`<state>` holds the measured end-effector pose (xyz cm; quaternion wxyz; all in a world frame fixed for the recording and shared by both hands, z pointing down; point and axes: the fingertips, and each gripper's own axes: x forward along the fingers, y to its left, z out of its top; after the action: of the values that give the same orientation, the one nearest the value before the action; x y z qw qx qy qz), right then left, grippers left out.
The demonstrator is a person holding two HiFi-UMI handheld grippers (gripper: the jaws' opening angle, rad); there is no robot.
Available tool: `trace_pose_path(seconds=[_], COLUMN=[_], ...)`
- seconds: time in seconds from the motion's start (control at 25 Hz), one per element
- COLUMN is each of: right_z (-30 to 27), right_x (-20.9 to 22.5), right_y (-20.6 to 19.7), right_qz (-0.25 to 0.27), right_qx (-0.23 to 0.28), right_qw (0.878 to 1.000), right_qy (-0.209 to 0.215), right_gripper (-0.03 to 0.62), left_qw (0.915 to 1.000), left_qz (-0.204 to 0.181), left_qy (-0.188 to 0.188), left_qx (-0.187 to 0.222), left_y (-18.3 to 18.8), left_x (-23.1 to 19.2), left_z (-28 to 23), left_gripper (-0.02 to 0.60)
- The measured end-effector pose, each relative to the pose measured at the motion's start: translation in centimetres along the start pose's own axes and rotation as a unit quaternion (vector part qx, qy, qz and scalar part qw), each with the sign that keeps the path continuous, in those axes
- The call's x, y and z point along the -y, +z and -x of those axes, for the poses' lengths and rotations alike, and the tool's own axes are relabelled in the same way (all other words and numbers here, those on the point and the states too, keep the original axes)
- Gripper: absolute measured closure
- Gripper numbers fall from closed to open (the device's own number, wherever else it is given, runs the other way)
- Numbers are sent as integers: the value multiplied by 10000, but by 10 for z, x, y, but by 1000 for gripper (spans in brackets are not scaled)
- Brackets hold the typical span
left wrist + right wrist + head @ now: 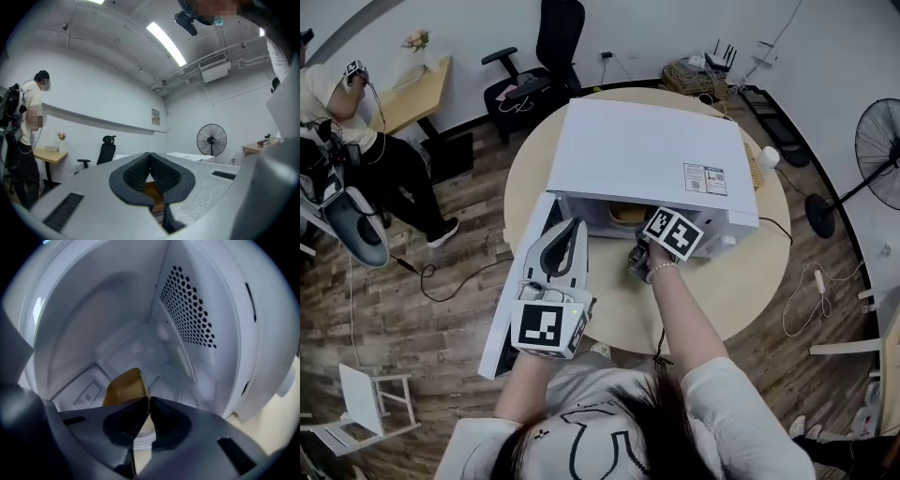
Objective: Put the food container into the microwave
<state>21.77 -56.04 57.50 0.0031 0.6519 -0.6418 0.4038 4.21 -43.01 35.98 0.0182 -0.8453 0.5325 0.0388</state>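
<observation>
Food container (124, 387) | sits inside the microwave (647, 155), at 12 o'clock from the right gripper (149, 401), whose jaws pinch its thin rim | left gripper (149, 157) closed on nothing, at the microwave's 7 o'clock | likely light, thin-walled, bendy: grip the rim, keep it level

White walls (469, 28) enclosing wood floor (412, 309); round table (741, 291) sitting centre, office chair (548, 47) far, fan (879, 150) standing right, ceiling strip light (166, 43) glowing.
</observation>
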Motion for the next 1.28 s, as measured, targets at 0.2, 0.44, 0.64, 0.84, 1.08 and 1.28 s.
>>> trace_pose_path(seconds=[0.2,0.44,0.64,0.84,1.08,1.28], right_z=[-2,6,29,73,138,196], right_x=[-3,-7,-16,-35,-56,-74], right_y=[3,8,10,13,16,21], right_qz=[-42,6,157,471,1055,1862], right_qx=[237,519,558,646,700,1013], right_qw=[9996,9978,9959,9890,9754,9524], right_qy=[140,412,697,1242,1805,2191], right_gripper=[556,514,488,488,491,522], left_qw=[10000,9999,9998,9997,9995,9992], left_qz=[-53,-120,-169,-194,-165,-197], left_qy=[52,62,70,147,284,341], left_qx=[10,-15,-14,-26,-20,67], left_y=[1,-2,1,8,23,33], left_x=[-2,3,11,19,22,23], left_z=[2,7,15,30,47,59], left_gripper=[572,572,572,572,572,572])
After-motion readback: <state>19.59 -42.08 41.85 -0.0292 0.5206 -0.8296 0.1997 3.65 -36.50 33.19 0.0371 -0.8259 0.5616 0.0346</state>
